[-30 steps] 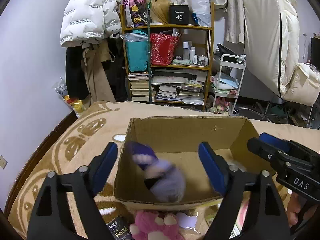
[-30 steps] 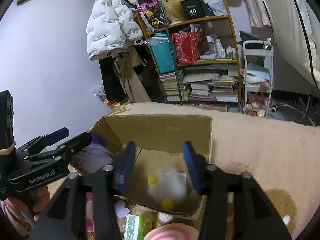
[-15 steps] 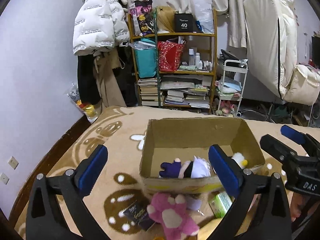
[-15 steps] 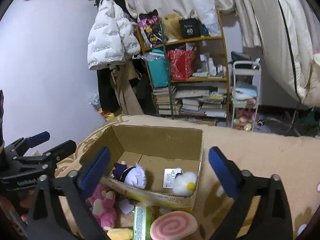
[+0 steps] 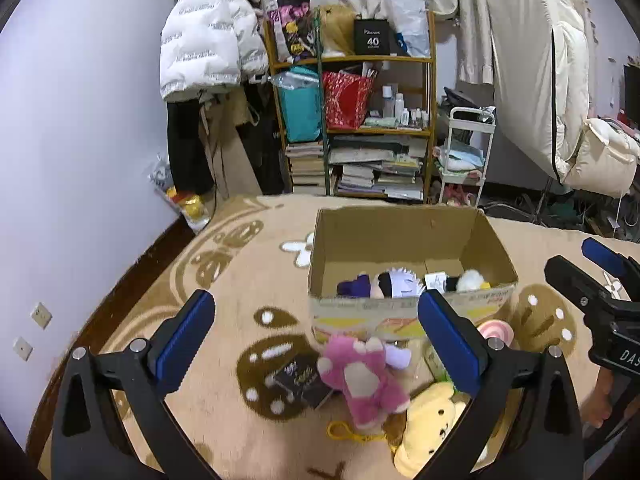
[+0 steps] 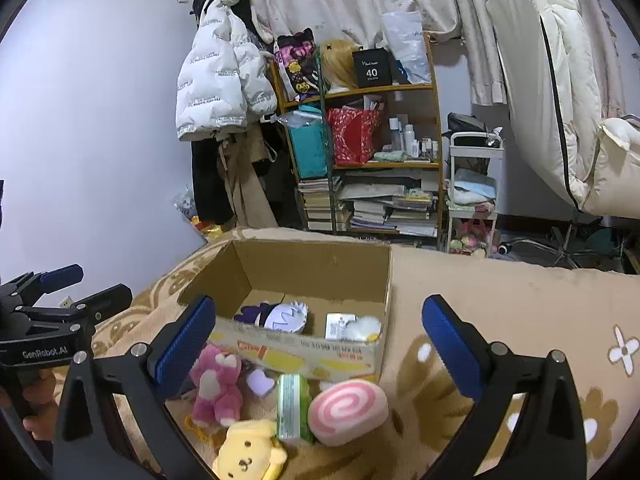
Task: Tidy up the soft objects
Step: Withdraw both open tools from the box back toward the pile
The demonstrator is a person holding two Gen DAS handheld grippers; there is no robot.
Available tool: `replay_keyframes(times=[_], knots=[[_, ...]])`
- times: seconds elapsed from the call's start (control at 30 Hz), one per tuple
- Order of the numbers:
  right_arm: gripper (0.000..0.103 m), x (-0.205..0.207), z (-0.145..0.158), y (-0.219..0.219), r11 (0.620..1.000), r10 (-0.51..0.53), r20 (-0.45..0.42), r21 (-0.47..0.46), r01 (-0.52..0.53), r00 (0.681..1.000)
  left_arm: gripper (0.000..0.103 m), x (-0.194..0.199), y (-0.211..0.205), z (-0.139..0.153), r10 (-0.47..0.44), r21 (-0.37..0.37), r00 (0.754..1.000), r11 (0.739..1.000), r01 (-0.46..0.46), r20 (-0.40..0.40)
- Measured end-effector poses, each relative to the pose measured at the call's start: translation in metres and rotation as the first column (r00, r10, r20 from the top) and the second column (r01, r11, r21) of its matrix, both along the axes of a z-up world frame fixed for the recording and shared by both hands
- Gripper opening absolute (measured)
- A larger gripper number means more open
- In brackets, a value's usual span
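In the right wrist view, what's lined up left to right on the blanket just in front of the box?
Pink plush bear → small lilac heart-shaped piece → green tissue pack → pink swirl cushion. The yellow bear plush lies nearer the camera, below the bear and the pack.

A tan patterned blanket (image 6: pixel 500 304) carries an open cardboard box (image 6: pixel 304 350). Directly on it, near the box's front wall, lie a pink plush (image 6: pixel 216 386), yellow plush (image 6: pixel 250 454), green packet (image 6: pixel 293 406) and pink swirl cushion (image 6: pixel 348 410).
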State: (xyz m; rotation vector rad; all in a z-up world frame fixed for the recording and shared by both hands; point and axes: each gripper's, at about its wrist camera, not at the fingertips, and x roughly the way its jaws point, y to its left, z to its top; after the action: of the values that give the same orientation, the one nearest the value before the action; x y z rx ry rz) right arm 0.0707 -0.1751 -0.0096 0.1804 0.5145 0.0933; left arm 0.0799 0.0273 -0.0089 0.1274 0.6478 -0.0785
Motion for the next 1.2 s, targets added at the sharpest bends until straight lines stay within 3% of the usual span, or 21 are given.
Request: replay_keyframes(times=[0.43,1.2], knots=[[0.103,-0.014,-0.01,-0.002,0.999,-0.046,0.001,-0.013,0.046,0.999,0.101,0.013,0.007,-0.026,0.051,0.02,0.995,0.999,-0.049,-0.084],[0.103,0.022,-0.062,-0.015,0.998,-0.05,-0.161,0.034,0.056,0.986,0.101,0.07,0.016,-0.076,0.14,0.018,0.956,0.99,-0.14,-0.258]])
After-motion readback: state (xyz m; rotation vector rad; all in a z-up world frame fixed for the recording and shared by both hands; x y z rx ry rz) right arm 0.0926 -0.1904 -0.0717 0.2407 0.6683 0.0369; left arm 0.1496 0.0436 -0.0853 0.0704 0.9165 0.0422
